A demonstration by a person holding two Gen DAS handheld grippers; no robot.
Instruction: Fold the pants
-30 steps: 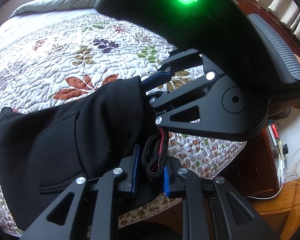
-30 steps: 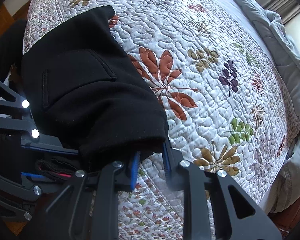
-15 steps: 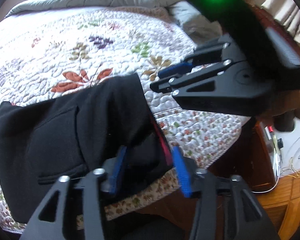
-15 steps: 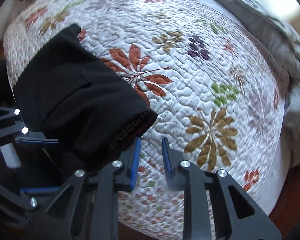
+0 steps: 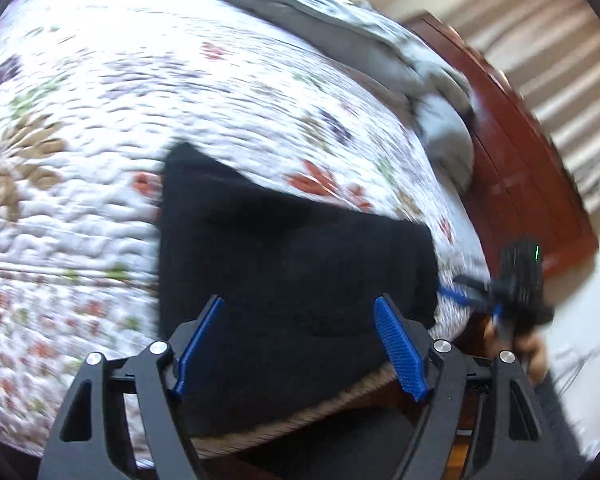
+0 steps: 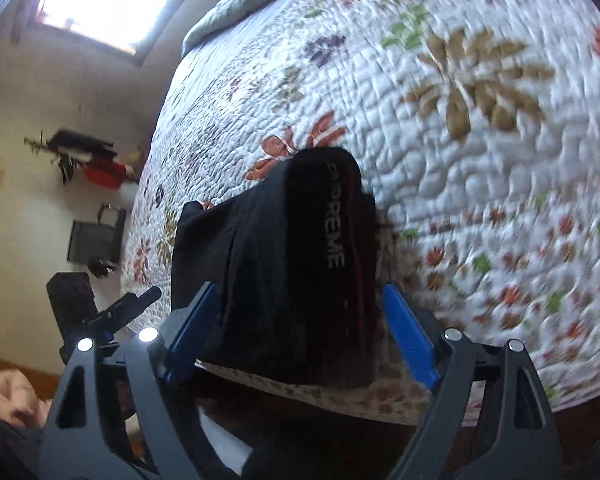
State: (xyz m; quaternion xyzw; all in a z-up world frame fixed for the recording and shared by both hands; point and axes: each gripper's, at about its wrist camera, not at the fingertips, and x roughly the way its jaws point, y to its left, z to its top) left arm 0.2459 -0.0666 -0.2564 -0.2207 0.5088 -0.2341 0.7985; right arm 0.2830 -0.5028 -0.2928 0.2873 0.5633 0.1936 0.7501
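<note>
Both grippers have let go since a second ago and pulled back. Left gripper and right gripper are spread wide, empty. Folded pants lie at the quilt edge, dead ahead of both; waistband end faces right gripper.

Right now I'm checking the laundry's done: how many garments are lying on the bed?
1: folded black pants at the quilt's near edge, between the open left tongs; also seen between the open right tongs. Others may lie outside view.
</note>
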